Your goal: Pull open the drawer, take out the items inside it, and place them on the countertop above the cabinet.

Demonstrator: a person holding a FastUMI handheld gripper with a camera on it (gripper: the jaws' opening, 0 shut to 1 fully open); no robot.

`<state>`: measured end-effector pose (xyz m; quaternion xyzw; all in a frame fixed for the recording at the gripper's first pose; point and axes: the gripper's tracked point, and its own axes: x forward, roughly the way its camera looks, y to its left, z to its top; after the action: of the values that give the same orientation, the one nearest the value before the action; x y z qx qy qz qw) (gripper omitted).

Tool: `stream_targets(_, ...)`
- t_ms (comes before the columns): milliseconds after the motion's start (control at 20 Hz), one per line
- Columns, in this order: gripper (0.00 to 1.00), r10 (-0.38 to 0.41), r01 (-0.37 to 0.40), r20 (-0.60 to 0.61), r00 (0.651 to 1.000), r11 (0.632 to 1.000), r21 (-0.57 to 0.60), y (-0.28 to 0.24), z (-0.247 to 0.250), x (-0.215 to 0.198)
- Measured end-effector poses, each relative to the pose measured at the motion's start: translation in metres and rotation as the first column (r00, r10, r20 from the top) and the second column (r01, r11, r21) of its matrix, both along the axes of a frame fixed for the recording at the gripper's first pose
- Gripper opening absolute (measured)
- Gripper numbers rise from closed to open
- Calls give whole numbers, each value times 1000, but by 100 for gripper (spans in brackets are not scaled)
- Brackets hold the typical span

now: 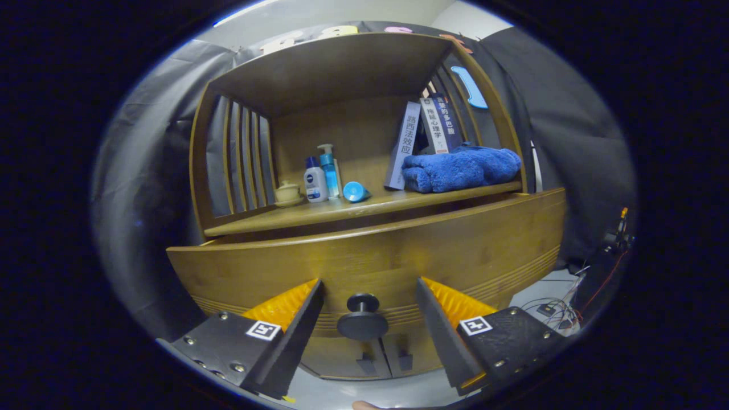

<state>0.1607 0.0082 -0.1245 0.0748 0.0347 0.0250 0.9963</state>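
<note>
A wooden cabinet fills the scene, with its drawer front facing me and standing a little proud of the cabinet body. A round dark knob sits at the drawer's lower middle. My gripper is open, one finger on each side of the knob with clear gaps to it. The fingertips reach close to the drawer front. The countertop above the drawer is a wooden shelf surface. The drawer's inside is hidden from here.
On the countertop stand a small lidded cup, two bottles, a blue round item, leaning books and a folded blue towel. Two lower cabinet doors sit under the drawer. Cables lie on the floor right.
</note>
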Motion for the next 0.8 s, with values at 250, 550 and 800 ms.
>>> stream_targets(250,98,-6,6,-4,1000,1000,-19,4,2,18)
stream_targets(550,98,-21,25,88,996,999,-38,9,0,37)
stream_targets(800,99,-7,48,111,994,925,-378,15,-11,56)
